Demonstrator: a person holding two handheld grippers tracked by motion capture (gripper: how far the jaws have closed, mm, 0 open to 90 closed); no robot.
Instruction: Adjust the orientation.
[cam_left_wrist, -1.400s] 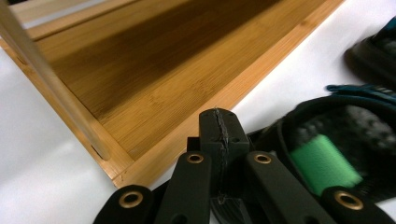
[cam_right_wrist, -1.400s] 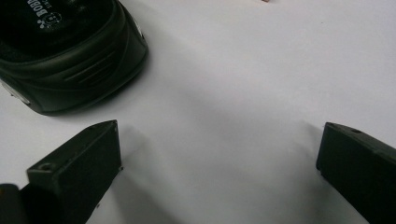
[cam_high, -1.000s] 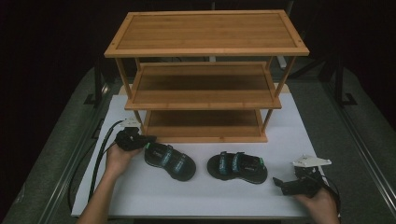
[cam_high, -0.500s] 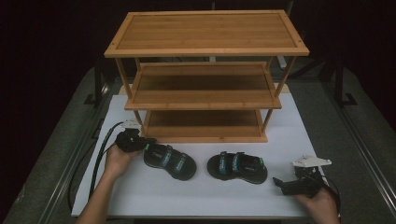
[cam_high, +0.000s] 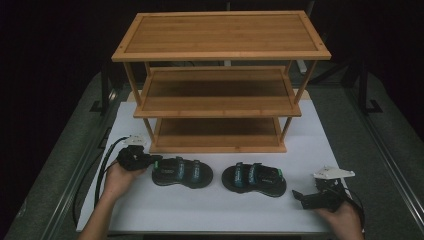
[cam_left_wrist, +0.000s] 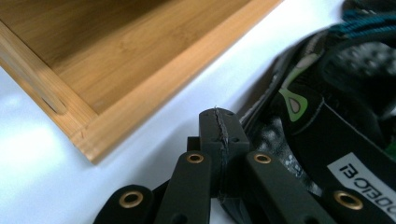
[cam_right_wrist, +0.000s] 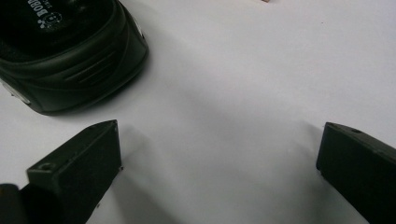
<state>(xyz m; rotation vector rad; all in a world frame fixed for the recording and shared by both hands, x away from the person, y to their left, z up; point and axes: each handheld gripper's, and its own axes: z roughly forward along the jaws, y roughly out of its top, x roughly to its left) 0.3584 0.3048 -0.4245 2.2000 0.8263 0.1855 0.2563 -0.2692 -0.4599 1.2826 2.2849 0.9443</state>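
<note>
Two black sandals with teal straps lie side by side on the white table top in front of a shoe rack. My left gripper lies at the heel end of the left sandal. In the left gripper view its jaws are pressed together, with the sandal's strap just to their right and nothing visible between them. My right gripper rests on the table to the right of the right sandal. In the right gripper view my gripper is wide open over bare table, and that sandal's toe is at the upper left.
A three-tier bamboo shoe rack stands behind the sandals; the corner of its lowest shelf is close to my left gripper. The white table top has bare room in front of the sandals. A black cable trails from the left gripper.
My left hand and gripper have shifted slightly toward the table's front edge, staying at the left sandal's heel. The sandals and my right gripper have not moved.
</note>
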